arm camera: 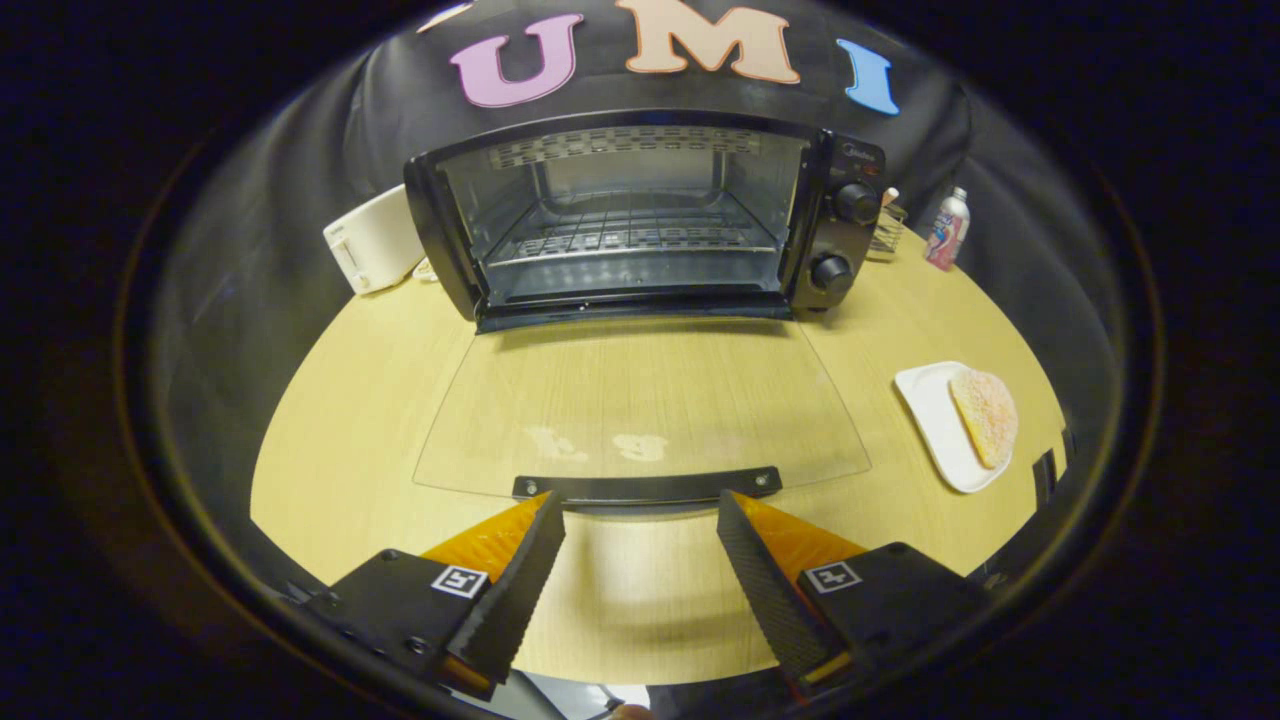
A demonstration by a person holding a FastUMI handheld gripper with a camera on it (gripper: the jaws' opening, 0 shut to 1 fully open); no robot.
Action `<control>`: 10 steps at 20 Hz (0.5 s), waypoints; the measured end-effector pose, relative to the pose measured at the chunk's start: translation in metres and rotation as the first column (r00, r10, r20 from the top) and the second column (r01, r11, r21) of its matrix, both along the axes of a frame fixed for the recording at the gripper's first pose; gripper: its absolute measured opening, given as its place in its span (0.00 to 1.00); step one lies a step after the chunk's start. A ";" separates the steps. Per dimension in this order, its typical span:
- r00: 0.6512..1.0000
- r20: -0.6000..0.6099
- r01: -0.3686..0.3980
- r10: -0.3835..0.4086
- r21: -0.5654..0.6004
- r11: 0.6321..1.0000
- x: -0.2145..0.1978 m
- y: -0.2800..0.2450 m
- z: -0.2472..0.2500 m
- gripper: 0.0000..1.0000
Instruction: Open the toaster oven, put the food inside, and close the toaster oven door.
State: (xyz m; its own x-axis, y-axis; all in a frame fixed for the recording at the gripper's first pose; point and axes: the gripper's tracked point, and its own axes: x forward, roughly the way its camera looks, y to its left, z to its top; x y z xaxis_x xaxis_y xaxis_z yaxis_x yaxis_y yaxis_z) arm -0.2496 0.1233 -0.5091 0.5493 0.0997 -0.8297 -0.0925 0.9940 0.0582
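Observation:
The black toaster oven (640, 215) stands at the back of the wooden table with its glass door (640, 405) folded down flat toward me. Its wire rack (625, 235) is bare. The door's black handle (645, 486) lies just ahead of my fingertips. My gripper (640, 510) is open, with nothing between its two dark fingers (520, 590). A slice of toast (985, 415) rests on a white plate (935, 415) to the right of the door, well off to the side of the right finger.
A white appliance (375, 240) sits left of the oven. Right of the oven stand a small wire rack (885, 228) and a pink bottle (947, 228). The wooden table (350, 420) ends close beneath the fingers.

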 end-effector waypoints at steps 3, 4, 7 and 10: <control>0.998 0.053 -0.014 0.016 -0.044 0.999 0.007 -0.020 0.026 0.99; 0.997 0.081 -0.008 0.013 -0.062 0.998 0.014 -0.029 0.038 0.99; 0.985 0.168 0.070 -0.048 -0.131 0.989 0.042 -0.073 0.072 0.99; 0.969 0.206 0.183 -0.139 -0.215 0.959 0.070 -0.135 0.087 0.99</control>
State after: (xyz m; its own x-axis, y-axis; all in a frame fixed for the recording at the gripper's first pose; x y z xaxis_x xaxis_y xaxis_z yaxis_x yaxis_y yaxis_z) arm -0.1801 -0.0118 -0.4225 0.6894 -0.1847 -0.7005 0.0827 0.9807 -0.1772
